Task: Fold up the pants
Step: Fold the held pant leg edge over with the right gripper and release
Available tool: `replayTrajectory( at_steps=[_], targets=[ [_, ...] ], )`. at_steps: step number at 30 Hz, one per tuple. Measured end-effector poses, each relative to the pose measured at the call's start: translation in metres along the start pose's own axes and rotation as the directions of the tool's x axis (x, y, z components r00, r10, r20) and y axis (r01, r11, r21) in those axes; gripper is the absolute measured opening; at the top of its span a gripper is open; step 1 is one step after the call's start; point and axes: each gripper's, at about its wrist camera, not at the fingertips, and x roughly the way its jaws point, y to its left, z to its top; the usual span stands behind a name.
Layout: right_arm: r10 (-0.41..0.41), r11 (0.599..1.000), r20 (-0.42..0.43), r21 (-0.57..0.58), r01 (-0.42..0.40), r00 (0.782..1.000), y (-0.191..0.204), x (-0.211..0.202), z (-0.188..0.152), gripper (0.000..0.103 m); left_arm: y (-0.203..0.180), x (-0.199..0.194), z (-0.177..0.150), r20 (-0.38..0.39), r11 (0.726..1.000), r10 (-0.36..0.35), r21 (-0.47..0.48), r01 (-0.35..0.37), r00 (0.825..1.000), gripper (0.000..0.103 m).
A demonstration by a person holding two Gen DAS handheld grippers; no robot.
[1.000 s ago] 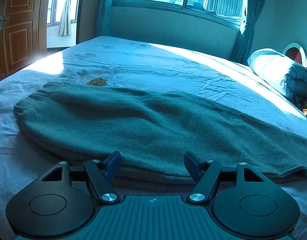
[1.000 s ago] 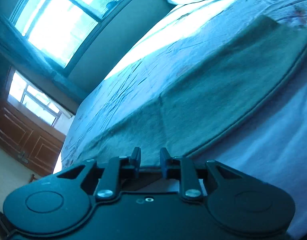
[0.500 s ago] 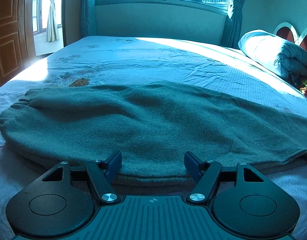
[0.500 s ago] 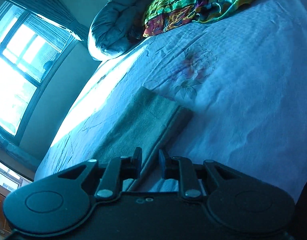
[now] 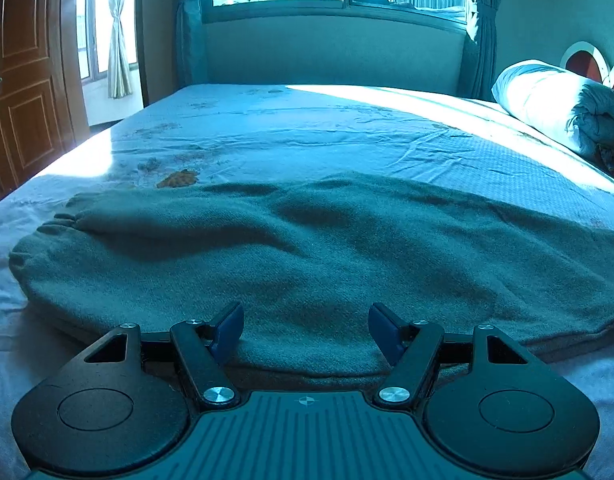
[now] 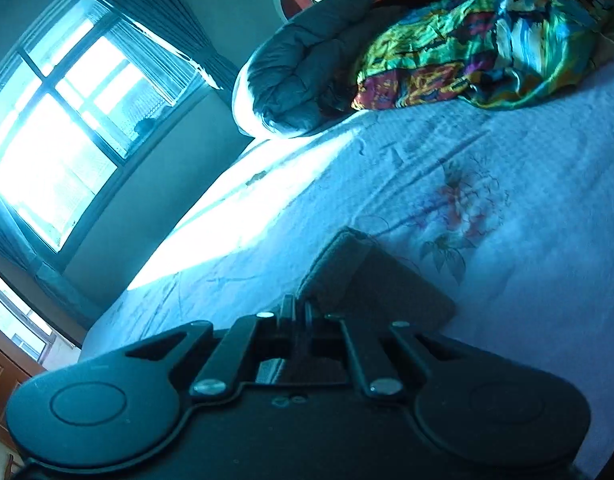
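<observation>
Pants (image 5: pixel 307 272) spread across my bed (image 5: pixel 307 140), my left gripper (image 5: pixel 305 326) wide over their near edge, my right gripper (image 6: pixel 297 308) pinched on a cuff, quilt (image 6: pixel 303 84) and bright cloth (image 6: pixel 487 40) far right.

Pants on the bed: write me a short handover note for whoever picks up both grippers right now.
Left gripper: open, over the near edge of the pants, gripping nothing.
Right gripper: shut at the pants' hem end; whether cloth is pinched is hidden.
Pants lie lengthwise across the bed sheet, legs apparently stacked.
Left: fold them across their length.
</observation>
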Motion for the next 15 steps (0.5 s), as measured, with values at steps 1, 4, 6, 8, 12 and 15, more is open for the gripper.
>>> replayTrajectory(
  at_steps=[1, 4, 6, 8, 12, 15],
  targets=[
    [-0.022, 1.0, -0.011, 0.016, 0.022, 1.0, -0.008, 0.005, -0.002, 0.0, 0.0, 0.002, -0.002, -0.011, 1.0, 0.002, 0.007, -0.002, 1.0, 0.069],
    [-0.104, 0.981, -0.144, 0.146, 0.125, 0.984, -0.05, 0.031, -0.014, 0.0, -0.004, 0.006, -0.008, -0.012, 0.999, 0.006, 0.037, -0.006, 1.0, 0.069],
    [-0.069, 0.976, -0.127, 0.197, 0.093, 0.99, -0.063, 0.022, -0.019, 0.0, -0.003, 0.005, -0.008, -0.015, 1.0, 0.0, 0.03, 0.0, 1.0, 0.069],
    [-0.072, 0.976, -0.104, 0.198, 0.092, 0.992, -0.064, 0.01, -0.022, 0.004, -0.001, 0.005, -0.008, -0.017, 0.999, -0.008, 0.032, 0.009, 1.0, 0.069],
    [-0.058, 0.969, -0.112, 0.231, 0.083, 0.992, -0.072, 0.011, -0.023, 0.01, -0.002, 0.008, -0.009, -0.024, 0.999, -0.009, 0.03, 0.01, 1.0, 0.069],
    [-0.05, 0.971, -0.129, 0.228, 0.078, 0.99, -0.072, 0.025, -0.02, 0.014, -0.001, 0.007, -0.009, -0.025, 1.0, -0.012, 0.029, 0.012, 1.0, 0.069]
  ],
)
